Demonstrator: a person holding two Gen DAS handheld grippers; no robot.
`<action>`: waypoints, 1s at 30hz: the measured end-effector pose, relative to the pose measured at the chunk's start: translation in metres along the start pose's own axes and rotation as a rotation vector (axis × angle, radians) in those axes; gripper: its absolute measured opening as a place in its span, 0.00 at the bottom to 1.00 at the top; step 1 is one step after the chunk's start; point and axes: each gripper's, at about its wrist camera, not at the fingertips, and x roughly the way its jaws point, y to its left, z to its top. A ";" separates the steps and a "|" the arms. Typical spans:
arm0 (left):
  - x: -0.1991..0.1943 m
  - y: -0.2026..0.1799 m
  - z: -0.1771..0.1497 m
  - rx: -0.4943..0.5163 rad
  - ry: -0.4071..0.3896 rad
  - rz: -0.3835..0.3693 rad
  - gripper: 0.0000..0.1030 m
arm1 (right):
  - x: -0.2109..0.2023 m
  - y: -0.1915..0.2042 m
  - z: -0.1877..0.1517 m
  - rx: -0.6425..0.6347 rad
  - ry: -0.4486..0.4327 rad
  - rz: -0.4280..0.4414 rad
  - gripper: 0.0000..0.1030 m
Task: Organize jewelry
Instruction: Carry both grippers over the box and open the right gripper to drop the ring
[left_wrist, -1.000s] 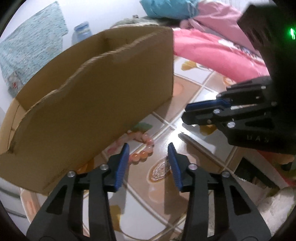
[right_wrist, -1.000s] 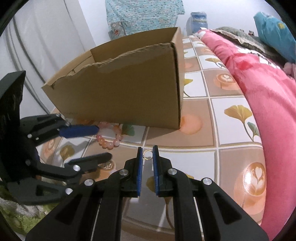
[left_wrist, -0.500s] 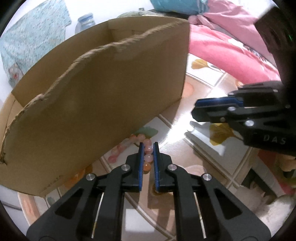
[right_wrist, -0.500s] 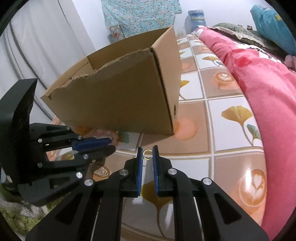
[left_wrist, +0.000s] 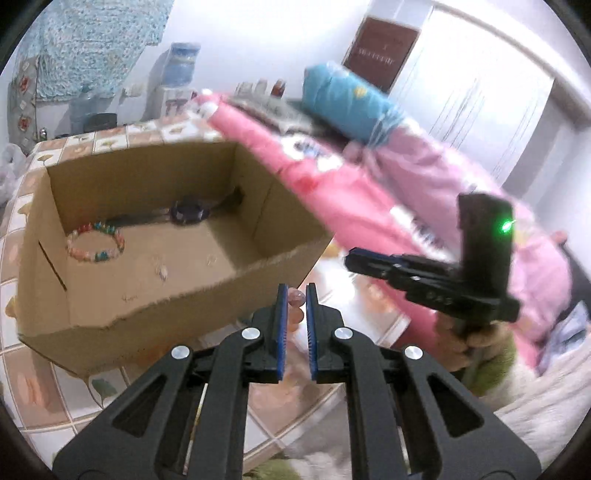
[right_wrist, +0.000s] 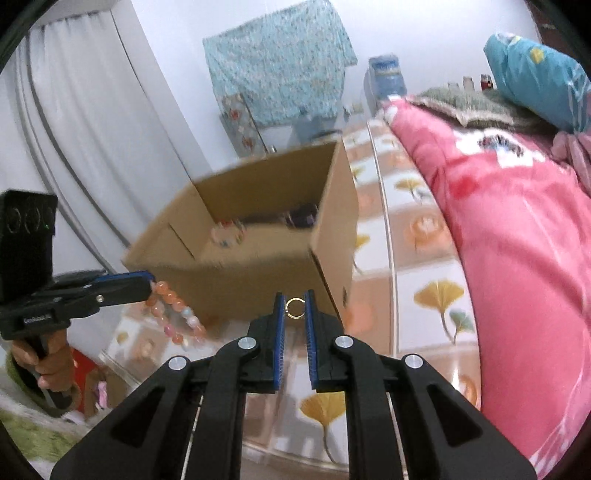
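- Between your left hand-held gripper's (left_wrist: 294, 295) closed pads hangs the pink bead bracelet (right_wrist: 173, 310): light, floppy, slippery, so pinch across its beads.
- Your right hand-held gripper (right_wrist: 294, 308) clamps the gold ring (right_wrist: 294, 308), tiny and stiff, near the cardboard box (left_wrist: 155, 295).

Two wrist views, both raised and near the box

Left camera looks along its fingers down into the box (left_wrist: 147, 236) ahead-left; right camera faces the box (right_wrist: 258, 236) ahead. Each sees the other gripper beside it.

Bright even light, motion blur, fisheye-warped edges
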 end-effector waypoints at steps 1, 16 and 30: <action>-0.006 0.002 0.005 -0.010 -0.013 -0.014 0.08 | -0.004 0.003 0.009 -0.002 -0.019 0.011 0.10; -0.004 0.093 0.070 -0.153 -0.003 0.101 0.08 | 0.095 0.040 0.110 -0.086 0.188 0.089 0.11; 0.043 0.149 0.045 -0.277 0.138 0.160 0.08 | 0.211 0.031 0.119 -0.031 0.573 -0.009 0.11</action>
